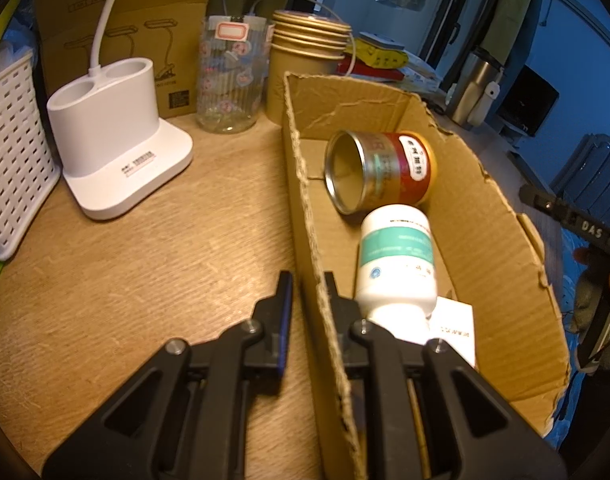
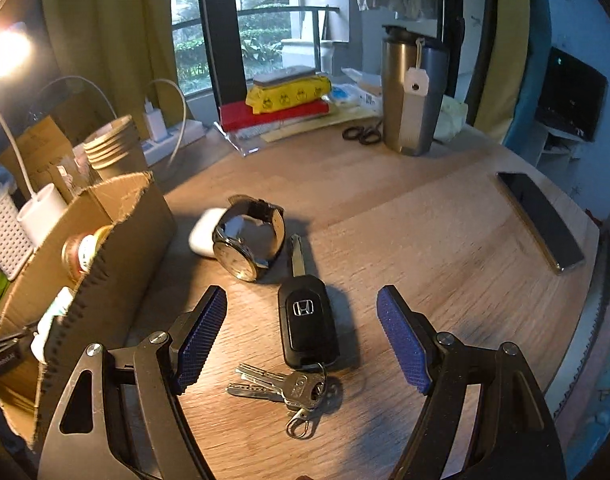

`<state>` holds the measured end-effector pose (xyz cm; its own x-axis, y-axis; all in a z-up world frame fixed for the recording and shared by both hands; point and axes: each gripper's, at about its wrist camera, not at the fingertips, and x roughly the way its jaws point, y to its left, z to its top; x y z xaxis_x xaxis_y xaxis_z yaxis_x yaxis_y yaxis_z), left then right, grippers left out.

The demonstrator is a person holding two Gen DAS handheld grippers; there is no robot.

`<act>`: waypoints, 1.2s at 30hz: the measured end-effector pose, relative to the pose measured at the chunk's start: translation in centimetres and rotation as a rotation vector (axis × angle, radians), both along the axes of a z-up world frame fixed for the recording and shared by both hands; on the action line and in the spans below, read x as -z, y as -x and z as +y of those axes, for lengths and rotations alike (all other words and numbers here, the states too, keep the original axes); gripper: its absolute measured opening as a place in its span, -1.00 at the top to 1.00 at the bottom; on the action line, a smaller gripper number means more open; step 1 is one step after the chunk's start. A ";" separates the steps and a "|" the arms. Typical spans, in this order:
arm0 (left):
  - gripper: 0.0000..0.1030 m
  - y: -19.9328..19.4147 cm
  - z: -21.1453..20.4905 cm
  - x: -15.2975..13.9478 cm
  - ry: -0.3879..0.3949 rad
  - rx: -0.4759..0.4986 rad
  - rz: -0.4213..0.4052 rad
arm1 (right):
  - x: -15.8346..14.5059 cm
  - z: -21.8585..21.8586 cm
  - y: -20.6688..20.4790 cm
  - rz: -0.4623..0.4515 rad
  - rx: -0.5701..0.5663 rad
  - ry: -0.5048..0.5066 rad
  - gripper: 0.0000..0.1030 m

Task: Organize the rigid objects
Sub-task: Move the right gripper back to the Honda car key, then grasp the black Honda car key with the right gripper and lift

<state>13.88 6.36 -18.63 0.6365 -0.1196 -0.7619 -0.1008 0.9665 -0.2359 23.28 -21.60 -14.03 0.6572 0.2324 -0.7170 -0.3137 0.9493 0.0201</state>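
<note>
Cardboard first: the torn-edged box [image 1: 485, 216] sits on the wooden surface [image 1: 165, 248], light and a bit floppy at its ragged rim, so it looks like it would shift if nothing steadied it. The left tongs [image 1: 308, 292] are clamped together on its near wall, one finger outside, one inside, angled down from above and holding it in place.

Inside lie a red-and-gold tin [image 1: 379, 170] on its side and a white bottle [image 1: 397, 256] just beside it, both stiff and smooth, likely to roll.

Over to the right-wrist view: the right tongs [image 2: 301, 320] are spread wide, empty, tilted down with the car key fob [image 2: 307, 320] lying between the fingers but untouched. That fob is hard plastic, light and slick; across its flat sides looks the safest grip, and the bunch of keys [image 2: 285, 388] on its ring will dangle and swing.

Beyond it the wristwatch [image 2: 249, 236] stands on its strap, glass face fragile, best taken by the band. Touching it, a small white earbud case [image 2: 203, 232], smooth, rounded and slippery, near the box.
</note>
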 end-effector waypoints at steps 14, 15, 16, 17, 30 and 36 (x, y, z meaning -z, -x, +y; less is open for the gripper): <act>0.71 -0.1 -0.2 0.1 0.005 0.003 0.000 | 2.7 0.6 -1.4 0.044 0.012 0.045 -0.55; 0.71 -0.1 -0.2 0.1 0.005 0.003 0.000 | 2.8 0.6 -1.4 0.047 0.014 0.049 -0.51; 0.71 -0.1 -0.2 0.1 0.005 0.003 0.000 | 3.0 0.7 -1.5 0.053 0.013 0.053 -0.41; 0.71 -0.1 -0.2 0.1 0.004 0.003 0.000 | 3.0 0.8 -1.5 0.057 0.012 0.056 -0.37; 0.71 -0.1 -0.2 0.1 0.004 0.004 0.000 | 3.4 1.6 -1.8 0.074 -0.003 0.099 0.23; 0.71 -0.1 -0.2 0.1 0.004 0.003 0.000 | 3.2 1.5 -1.4 0.054 0.010 0.097 0.25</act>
